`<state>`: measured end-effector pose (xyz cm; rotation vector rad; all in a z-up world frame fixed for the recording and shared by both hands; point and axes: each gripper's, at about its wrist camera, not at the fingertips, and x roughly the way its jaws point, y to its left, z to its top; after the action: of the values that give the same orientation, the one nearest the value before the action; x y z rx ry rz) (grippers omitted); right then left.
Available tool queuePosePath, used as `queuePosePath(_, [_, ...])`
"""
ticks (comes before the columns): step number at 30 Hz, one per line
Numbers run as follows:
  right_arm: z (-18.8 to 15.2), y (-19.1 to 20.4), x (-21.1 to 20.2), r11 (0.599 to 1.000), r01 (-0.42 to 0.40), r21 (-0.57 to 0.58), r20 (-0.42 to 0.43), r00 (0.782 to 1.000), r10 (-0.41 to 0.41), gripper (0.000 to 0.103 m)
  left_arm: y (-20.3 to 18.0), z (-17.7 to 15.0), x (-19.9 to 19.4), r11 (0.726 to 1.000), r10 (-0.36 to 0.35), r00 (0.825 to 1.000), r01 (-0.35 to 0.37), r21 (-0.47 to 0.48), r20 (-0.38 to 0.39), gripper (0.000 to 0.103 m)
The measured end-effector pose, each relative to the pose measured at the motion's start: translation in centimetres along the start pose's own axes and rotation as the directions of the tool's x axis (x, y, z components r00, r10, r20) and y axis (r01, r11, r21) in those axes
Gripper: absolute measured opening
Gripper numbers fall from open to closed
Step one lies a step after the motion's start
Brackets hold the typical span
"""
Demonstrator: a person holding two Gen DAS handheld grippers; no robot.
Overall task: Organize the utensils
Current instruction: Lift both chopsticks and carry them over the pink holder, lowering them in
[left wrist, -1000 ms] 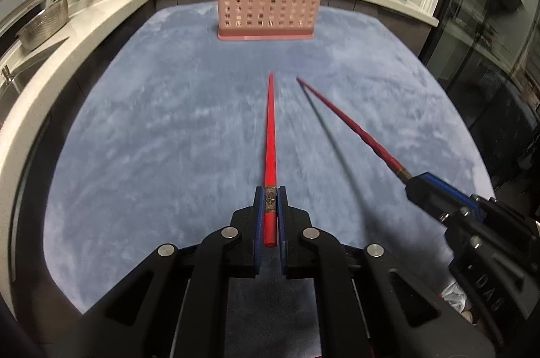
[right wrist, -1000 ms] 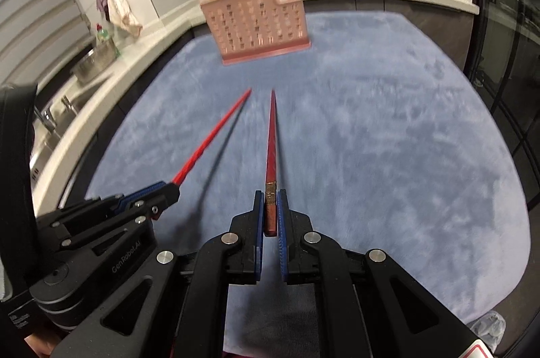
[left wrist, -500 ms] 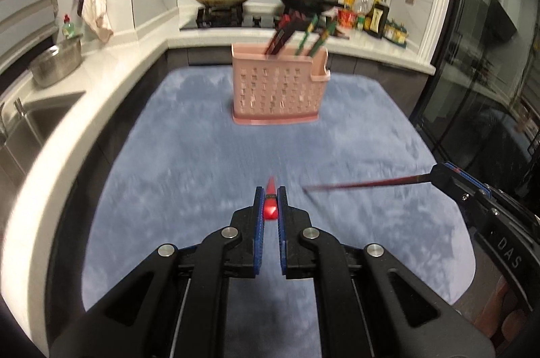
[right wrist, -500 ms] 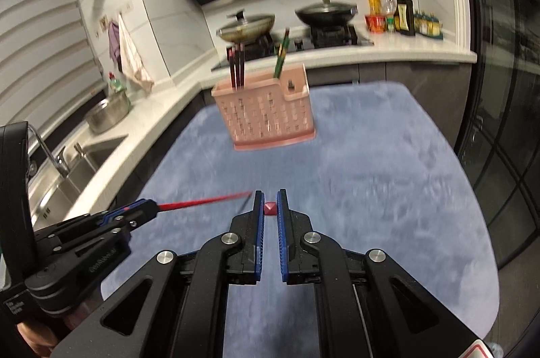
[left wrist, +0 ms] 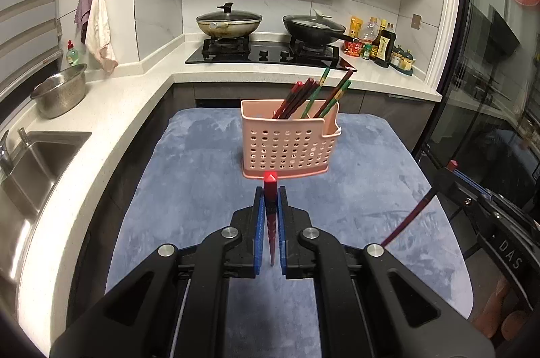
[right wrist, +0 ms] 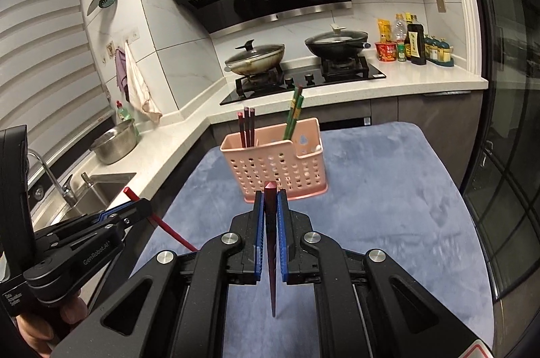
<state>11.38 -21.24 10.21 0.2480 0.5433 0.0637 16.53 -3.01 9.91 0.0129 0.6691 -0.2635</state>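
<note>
- Red lacquer shows nearest of all: the left gripper (left wrist: pixel 270 223) is clamped on a bright red chopstick (left wrist: pixel 270 189), pinched close under its blunt square end.
- That stick stands nearly upright between the blue pads, butt end up, its long axis running down through the jaws to a thin tip that hangs free above the blue cloth (left wrist: pixel 189 206) on the table.
- The right gripper (right wrist: pixel 270 223) is likewise closed on a darker red chopstick (right wrist: pixel 270 243), held the same way: blunt end on top, taper pointing down, clear of the cloth.
- Each view catches the other gripper off to the side, its stick slanting downward, so the two chopsticks are held near each other but apart.
- Step in hand, as I read it: both sticks are lifted and carried toward storage, neither yet placed.
- Ahead on the cloth stands the pink perforated holder (left wrist: pixel 287 148), upright, with dark red chopsticks (right wrist: pixel 247 128) in its left part and green ones (right wrist: pixel 294 111) further right.
- Next move likely calls for bringing each tip over the holder's open rim, keeping the stick vertical, choosing the section with the red set, lowering the tip inside, and only then parting the jaws.
- Leaning sticks already inside could foul an entering tip.
</note>
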Motion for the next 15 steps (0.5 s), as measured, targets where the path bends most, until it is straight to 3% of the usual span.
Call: queuePosePath(15, [4.9,-0.2,1.0,1.0,-0.01,-0.005,0.062,0.998,0.01,0.007,1.1,5.3,-0.1,1.0,-0.01,0.999,0.01,-0.014,0.05,0.007])
